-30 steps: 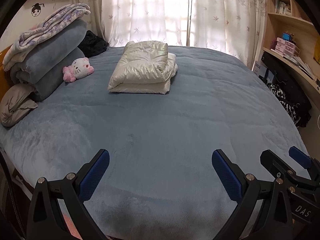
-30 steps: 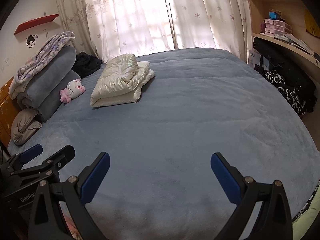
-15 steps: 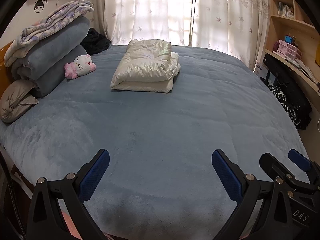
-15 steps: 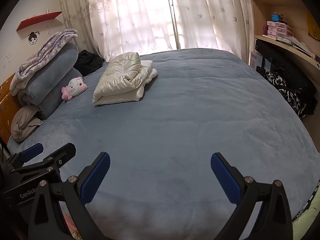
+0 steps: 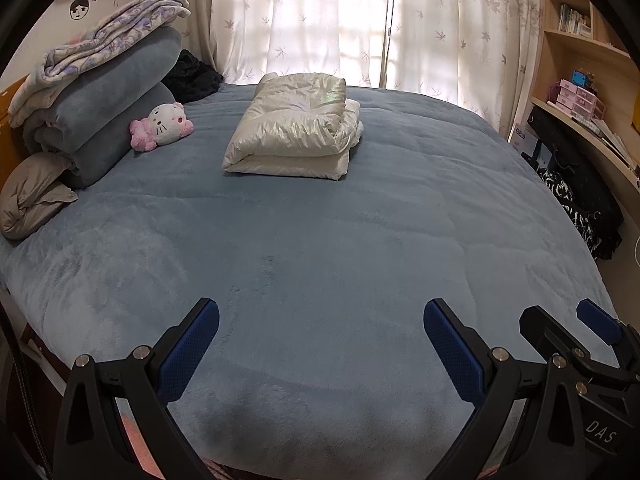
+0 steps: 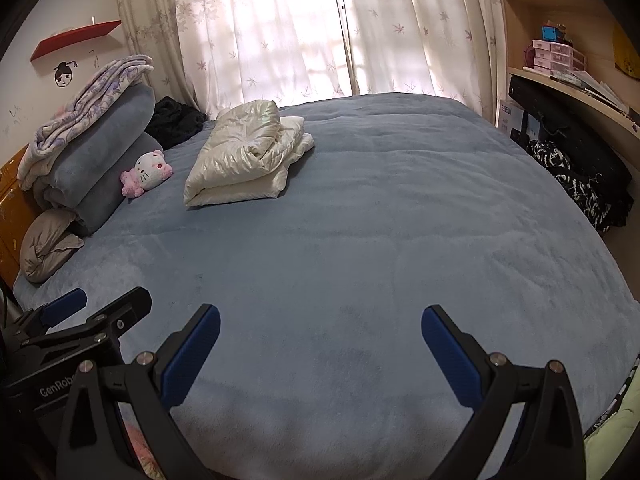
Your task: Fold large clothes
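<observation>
A cream padded jacket lies folded into a thick bundle on the far side of the blue bed cover; it also shows in the right wrist view. My left gripper is open and empty, hovering over the bed's near edge, far from the jacket. My right gripper is open and empty too, beside it on the right; it shows at the lower right of the left wrist view. The left gripper shows at the lower left of the right wrist view.
Rolled blue and patterned blankets, a pink and white plush cat, a grey pillow and dark clothing sit at the bed's left. Shelves and a desk with dark items line the right wall. Curtains hang behind.
Both grippers have tilted or moved a little, so the bed and jacket sit slightly lower in both views. Both stay open and empty.
</observation>
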Available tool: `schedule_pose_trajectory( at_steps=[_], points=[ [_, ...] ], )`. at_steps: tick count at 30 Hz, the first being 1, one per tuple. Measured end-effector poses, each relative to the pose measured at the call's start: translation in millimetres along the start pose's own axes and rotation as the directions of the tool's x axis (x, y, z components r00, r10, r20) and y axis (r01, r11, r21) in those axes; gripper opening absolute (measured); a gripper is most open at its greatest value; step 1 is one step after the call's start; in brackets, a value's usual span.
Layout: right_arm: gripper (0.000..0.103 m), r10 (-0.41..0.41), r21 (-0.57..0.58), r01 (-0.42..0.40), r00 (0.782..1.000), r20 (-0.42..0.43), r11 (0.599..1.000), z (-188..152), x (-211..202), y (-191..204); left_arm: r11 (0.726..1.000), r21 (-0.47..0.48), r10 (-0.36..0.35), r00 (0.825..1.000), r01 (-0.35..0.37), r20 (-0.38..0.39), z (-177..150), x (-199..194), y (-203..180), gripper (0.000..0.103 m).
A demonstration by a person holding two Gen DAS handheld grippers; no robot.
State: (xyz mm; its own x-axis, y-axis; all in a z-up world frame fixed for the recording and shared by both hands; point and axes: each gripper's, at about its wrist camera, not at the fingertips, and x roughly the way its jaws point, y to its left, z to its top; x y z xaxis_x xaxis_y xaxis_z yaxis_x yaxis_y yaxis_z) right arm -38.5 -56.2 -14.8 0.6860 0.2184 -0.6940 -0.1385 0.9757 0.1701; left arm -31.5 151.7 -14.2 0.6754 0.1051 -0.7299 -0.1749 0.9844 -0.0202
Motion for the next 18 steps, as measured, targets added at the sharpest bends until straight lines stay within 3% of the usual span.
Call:
schedule_pose_trajectory(
  at_steps=[18],
  points=[
    [0.101, 0.0, 0.0, 0.0, 1.0, 0.001, 1.0, -0.5, 0.1, -0.1, 1.0, 0.0, 0.005, 1.0, -0.005, 0.004, -1.8, -1.2, -0.7, 0.101]
  ],
)
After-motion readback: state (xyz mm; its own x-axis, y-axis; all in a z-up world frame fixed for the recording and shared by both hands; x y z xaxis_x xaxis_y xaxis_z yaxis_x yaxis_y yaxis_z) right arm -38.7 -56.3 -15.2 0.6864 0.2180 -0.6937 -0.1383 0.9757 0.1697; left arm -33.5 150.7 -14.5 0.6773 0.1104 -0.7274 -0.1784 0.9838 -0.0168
